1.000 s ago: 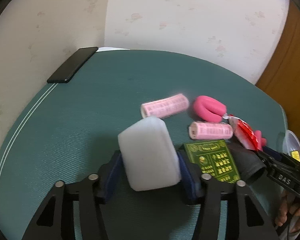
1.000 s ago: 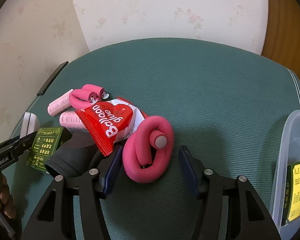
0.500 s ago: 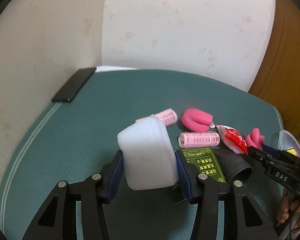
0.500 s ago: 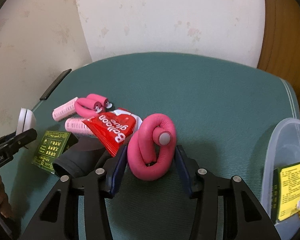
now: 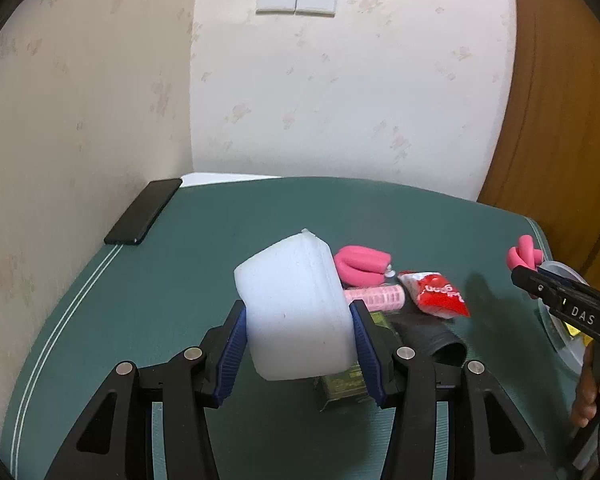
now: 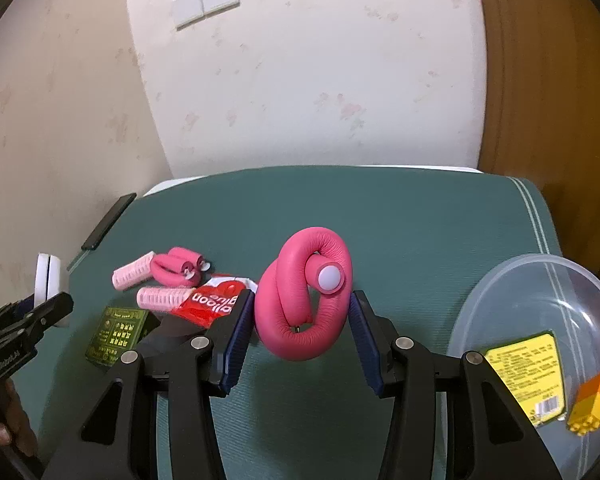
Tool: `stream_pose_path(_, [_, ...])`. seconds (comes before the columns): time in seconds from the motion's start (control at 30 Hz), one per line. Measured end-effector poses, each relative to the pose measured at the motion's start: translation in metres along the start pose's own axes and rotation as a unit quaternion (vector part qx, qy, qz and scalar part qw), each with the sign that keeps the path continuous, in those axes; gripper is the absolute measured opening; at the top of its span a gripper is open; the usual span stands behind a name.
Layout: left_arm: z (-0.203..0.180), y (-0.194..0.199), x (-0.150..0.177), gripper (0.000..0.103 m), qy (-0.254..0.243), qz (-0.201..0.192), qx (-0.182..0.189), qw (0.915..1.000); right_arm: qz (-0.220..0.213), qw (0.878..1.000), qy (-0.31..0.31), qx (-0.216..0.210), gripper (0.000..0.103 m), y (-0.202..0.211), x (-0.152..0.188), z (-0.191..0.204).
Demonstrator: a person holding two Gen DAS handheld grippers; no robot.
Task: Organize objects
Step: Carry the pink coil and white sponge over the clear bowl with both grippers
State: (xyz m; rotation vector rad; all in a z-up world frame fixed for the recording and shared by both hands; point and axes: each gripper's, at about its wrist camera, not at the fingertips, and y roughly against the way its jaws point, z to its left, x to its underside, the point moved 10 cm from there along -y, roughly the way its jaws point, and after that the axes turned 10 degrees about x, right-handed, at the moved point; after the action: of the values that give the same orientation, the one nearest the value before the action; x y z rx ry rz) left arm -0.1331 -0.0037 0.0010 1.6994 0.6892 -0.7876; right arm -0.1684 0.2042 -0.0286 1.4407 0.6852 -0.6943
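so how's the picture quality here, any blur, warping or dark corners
Left wrist view: strong fisheye bend, black corners, sharp white sponge, dark shadow on the mat beside the red packet. Right wrist view: same curvature, slightly soft clear container.

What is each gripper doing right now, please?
Left gripper: shut on the white block, held off the mat.
Right gripper: shut on the pink coil, also off the mat.

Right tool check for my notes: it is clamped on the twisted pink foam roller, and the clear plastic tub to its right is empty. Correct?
Not quite: the clear plastic tub holds a yellow-labelled packet and an orange-yellow block, per the right wrist view. The right tool does clamp the twisted pink foam roller.
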Motion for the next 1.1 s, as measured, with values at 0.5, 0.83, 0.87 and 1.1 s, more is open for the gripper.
stream_pose_path(0.5, [-0.055, 0.002, 0.004, 0.053, -0.036, 0.012, 0.042, 0.9984, -0.030, 0.997, -0.047, 0.048, 0.049, 0.034, 0.008, -0.053])
stream_pose_path(0.83, [-0.107, 0.004, 0.002, 0.053, -0.064, 0.017, 0.073, 0.9951, -0.030, 0.992, -0.085, 0.093, 0.049, 0.049, 0.017, -0.124])
stream_pose_path(0.87, [-0.113, 0.003, 0.002, 0.053, -0.065, 0.019, 0.078, 0.9946, -0.030, 0.990, -0.089, 0.101, 0.049, 0.051, 0.018, -0.135])
stream_pose_path(1.1, [-0.154, -0.005, 0.008, 0.054, -0.092, 0.036, 0.099, 0.9902, -0.025, 0.984, -0.114, 0.134, 0.049, 0.059, 0.027, -0.192])
